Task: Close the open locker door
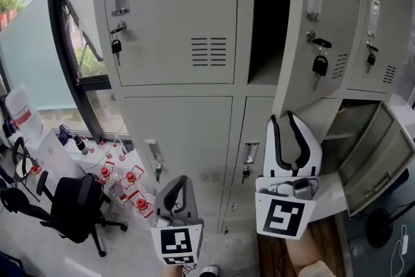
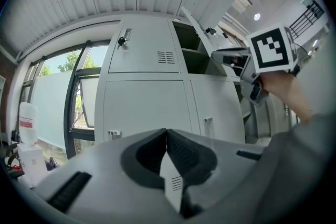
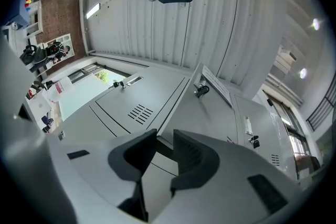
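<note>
Right gripper (image 1: 283, 119), half spread and empty, sits below door (image 1: 337, 16); a glancing push may slip or snag padlock (image 1: 320, 65) above it; left gripper (image 1: 183, 180) pressed together.

In the head view you will find the locker bank (image 1: 181, 126) across the centre, with the open locker door (image 1: 318, 10) at upper right, standing just right of its compartment (image 1: 269, 23). A second open door (image 1: 379, 159) sits at lower right, and the window (image 1: 32, 55) lies at the left edge. At lower left, the chair (image 1: 74, 204) stands on the floor (image 1: 39, 250), with the bottles (image 1: 130, 181) between it and the locker bank.
</note>
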### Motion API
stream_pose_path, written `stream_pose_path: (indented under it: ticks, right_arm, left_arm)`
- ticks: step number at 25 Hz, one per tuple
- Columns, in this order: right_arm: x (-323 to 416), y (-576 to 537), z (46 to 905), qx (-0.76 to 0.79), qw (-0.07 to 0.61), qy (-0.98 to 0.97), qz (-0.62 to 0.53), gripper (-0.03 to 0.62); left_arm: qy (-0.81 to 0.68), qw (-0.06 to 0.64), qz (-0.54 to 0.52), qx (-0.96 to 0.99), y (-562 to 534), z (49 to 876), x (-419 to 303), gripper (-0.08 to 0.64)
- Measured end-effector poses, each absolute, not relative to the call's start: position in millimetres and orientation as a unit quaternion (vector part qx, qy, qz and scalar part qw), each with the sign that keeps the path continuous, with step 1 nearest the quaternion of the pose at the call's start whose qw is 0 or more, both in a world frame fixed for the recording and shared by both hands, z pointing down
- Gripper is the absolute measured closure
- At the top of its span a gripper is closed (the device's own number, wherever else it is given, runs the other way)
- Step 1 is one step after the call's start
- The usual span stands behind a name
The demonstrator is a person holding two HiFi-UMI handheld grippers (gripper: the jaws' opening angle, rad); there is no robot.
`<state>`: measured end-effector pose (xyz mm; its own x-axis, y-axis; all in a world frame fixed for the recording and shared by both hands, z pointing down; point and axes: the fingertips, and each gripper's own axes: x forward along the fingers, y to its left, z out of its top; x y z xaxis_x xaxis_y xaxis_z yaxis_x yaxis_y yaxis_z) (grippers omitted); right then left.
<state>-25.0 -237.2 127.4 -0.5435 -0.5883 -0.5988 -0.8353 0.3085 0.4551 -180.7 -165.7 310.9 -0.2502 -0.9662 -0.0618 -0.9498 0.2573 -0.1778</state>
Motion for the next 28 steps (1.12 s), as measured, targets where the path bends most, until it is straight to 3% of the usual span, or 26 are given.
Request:
stream_pose_path:
  ticks: [28]
  right_arm:
    - [-86,-303,126,-0.432,0.122,0.838,0.31,0.518]
  left_arm:
    - [0.777,0.057,-0.034,-0.626,-188,321,-236,0.557]
